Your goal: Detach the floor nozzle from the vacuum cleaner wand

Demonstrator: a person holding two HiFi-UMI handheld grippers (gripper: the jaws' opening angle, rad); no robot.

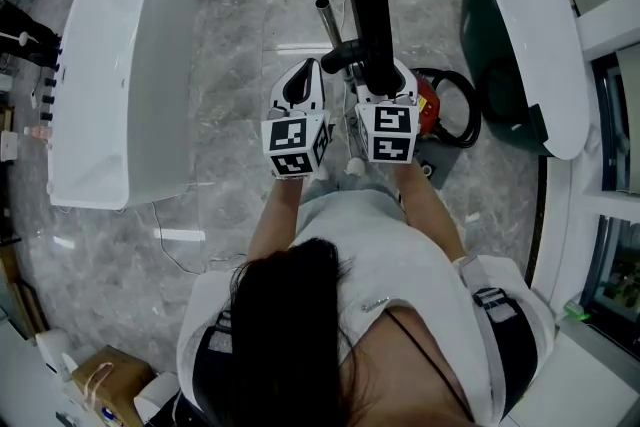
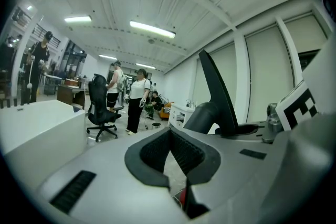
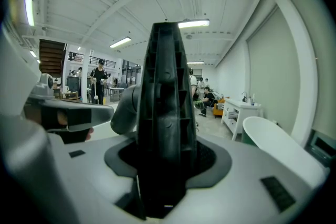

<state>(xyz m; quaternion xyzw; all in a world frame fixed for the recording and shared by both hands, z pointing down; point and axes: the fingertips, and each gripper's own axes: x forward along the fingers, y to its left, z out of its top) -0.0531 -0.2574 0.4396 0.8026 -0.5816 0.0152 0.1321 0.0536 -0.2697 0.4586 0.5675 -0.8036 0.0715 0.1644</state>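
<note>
Black floor nozzle [image 3: 165, 86] sat squeezed between the jaws of the right gripper [image 3: 167, 157] and looked already off the metal wand [image 1: 326, 15] just beside it, so only putting it down seemed left, while the left gripper [image 2: 169, 139] was closed on nothing, and no words could be read.

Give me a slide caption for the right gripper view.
Right gripper clamped on the black floor nozzle.
</note>
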